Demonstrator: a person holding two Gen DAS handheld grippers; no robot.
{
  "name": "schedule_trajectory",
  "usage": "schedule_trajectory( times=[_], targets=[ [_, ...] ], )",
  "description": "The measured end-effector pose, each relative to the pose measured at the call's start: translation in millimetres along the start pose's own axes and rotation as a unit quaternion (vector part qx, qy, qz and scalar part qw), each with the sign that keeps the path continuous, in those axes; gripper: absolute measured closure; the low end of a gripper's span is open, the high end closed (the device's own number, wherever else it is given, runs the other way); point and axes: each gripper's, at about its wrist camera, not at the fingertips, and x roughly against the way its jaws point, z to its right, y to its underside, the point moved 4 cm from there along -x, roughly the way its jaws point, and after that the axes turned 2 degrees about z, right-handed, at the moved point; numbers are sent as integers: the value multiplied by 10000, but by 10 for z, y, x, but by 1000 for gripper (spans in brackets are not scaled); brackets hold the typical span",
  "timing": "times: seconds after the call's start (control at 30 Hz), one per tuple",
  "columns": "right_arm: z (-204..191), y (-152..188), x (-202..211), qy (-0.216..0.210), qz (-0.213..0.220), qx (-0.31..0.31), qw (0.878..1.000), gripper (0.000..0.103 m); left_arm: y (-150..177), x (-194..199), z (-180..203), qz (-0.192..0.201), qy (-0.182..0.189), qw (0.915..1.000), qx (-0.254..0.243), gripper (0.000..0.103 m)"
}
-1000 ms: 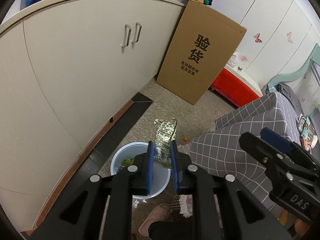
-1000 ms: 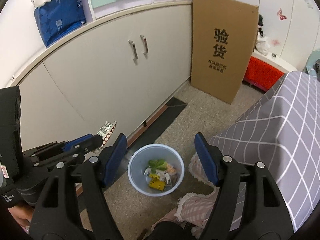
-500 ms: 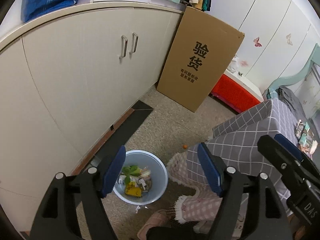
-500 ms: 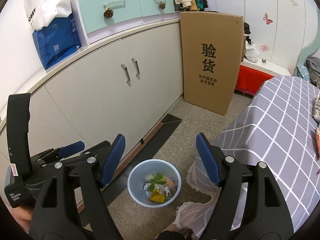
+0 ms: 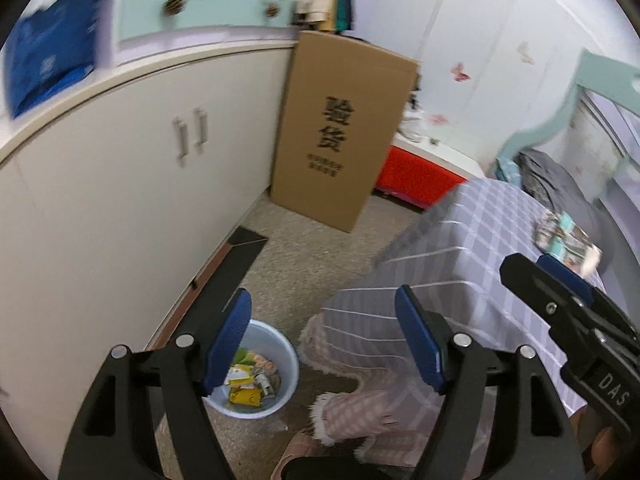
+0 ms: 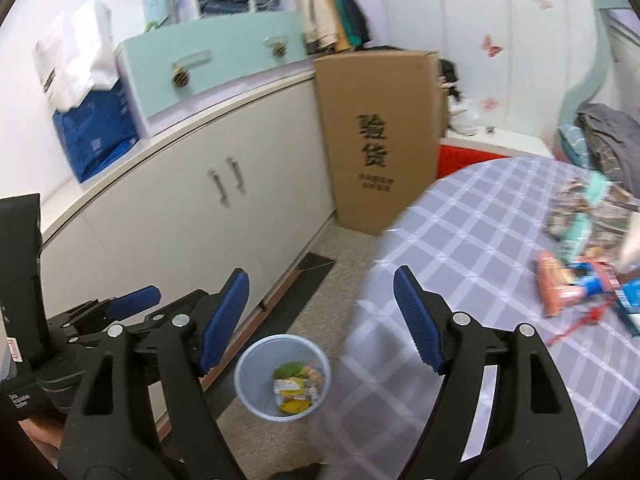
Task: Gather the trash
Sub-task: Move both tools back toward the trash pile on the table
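— Grippers, how are they?
— Left gripper and right gripper both gape, nothing between the pads.
— And trash?
— Wrappers lie in the blue bin on the floor; more packets rest on the checkered surface beyond.

Materials and finishes, both wrist views.
Bin: smooth pale-blue plastic, slight sheen. Tablecloth: matt checked cloth. Box: matt brown cardboard. Cabinet doors: smooth, satin, with metal handles. Floor: speckled, rough-looking. Gripper pads: ribbed blue, matt.
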Motion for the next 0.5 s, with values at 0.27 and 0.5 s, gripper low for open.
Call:
schedule_trajectory(
  times=[0.27, 0.5],
  targets=[
    [1095, 34, 486, 637, 83, -331, 9974, 28, 47, -105, 1077, -143, 482, 9950, -858, 30],
    [2134, 224, 860, 1396, -44, -581, 9885, 29, 158, -266, 1988, -192, 958, 9844, -1465, 30]
  ],
)
